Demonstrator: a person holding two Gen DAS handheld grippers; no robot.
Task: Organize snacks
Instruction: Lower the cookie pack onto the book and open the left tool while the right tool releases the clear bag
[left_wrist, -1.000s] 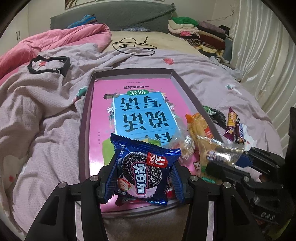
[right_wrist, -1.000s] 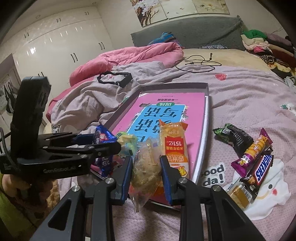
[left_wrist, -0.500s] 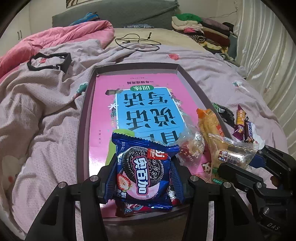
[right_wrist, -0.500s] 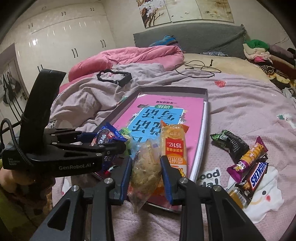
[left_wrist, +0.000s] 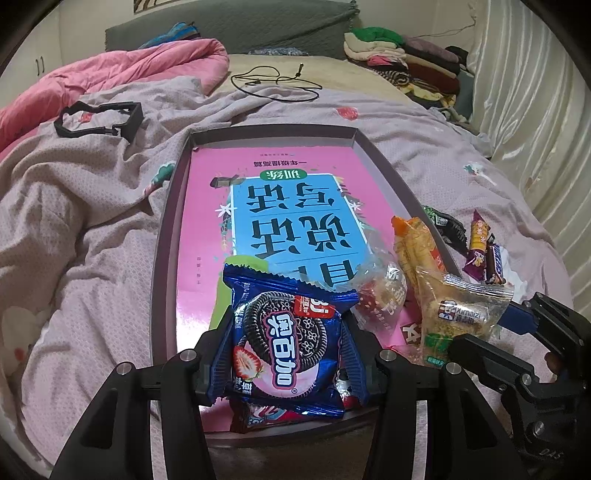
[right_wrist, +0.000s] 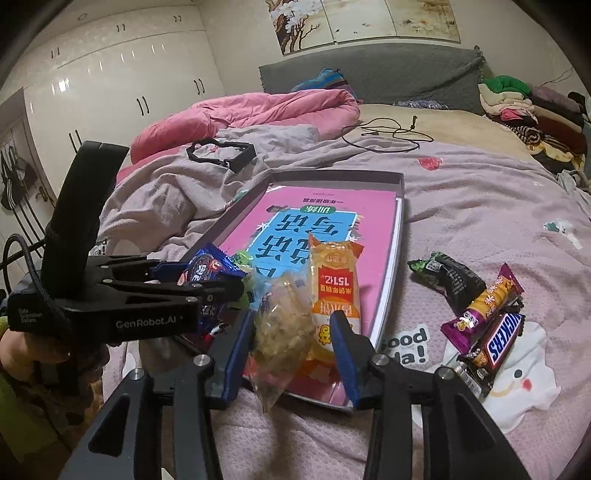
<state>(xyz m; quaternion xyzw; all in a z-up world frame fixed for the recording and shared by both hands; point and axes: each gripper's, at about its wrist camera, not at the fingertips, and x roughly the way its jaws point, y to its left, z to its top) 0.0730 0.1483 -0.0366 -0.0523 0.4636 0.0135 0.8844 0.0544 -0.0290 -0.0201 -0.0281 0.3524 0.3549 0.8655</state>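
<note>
Left tool (left_wrist: 286, 354) pinches my blue cookie packet (left_wrist: 286, 339) over the near end of the tray (left_wrist: 162, 236) on the bed; right tool (right_wrist: 291, 345) has just been widening, its pads standing off the clear pastry bag (right_wrist: 280, 325) between them, which lies across the tray's near rim; orange snack pack (right_wrist: 332, 288) lies beside it; candy bars (right_wrist: 491, 325) lie on the bedspread (right_wrist: 480, 206).

"SNICKERS" (white letters) on chocolate bar (right_wrist: 499, 339)
</note>
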